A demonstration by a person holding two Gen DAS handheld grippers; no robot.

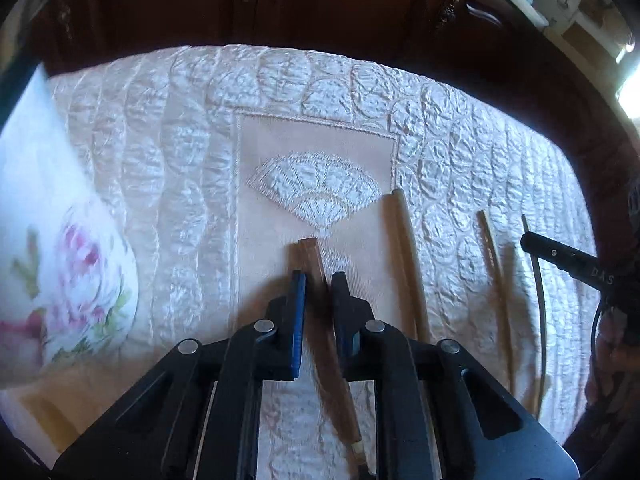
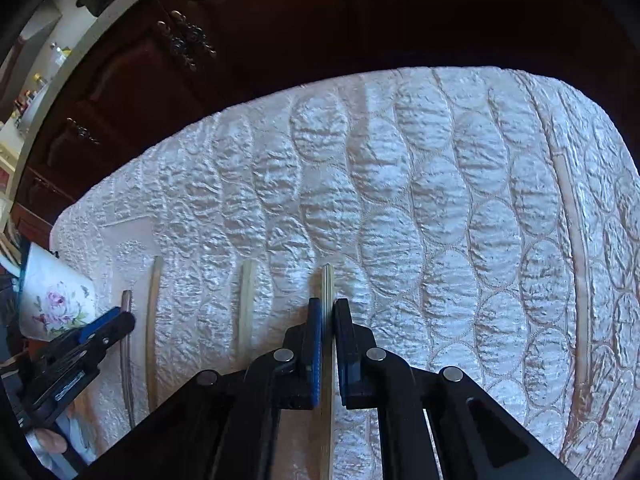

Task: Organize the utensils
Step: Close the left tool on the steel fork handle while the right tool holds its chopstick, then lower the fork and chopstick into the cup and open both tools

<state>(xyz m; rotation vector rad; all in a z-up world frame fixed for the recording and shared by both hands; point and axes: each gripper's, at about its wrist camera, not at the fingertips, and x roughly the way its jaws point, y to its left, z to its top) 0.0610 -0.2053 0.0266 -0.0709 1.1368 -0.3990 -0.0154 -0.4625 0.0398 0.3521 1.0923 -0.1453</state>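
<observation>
Several chopsticks lie side by side on a white quilted cloth (image 1: 460,152). My left gripper (image 1: 319,280) is shut on a dark brown chopstick (image 1: 310,252), whose blunt end sticks out past the fingertips. A lighter wooden chopstick (image 1: 404,248) lies just right of it, then a thin pale one (image 1: 494,264). My right gripper (image 2: 329,308) is shut on a pale chopstick (image 2: 328,280) lying on the cloth; in the left wrist view the right gripper's finger (image 1: 560,256) shows over a thin chopstick (image 1: 540,292). The left gripper (image 2: 116,320) shows at the right wrist view's left edge.
A white floral cup (image 1: 60,248) stands at the left, also seen in the right wrist view (image 2: 52,300). Another pale chopstick (image 2: 246,308) lies left of my right gripper. Dark wooden cabinets (image 1: 280,8) stand behind the table's far edge.
</observation>
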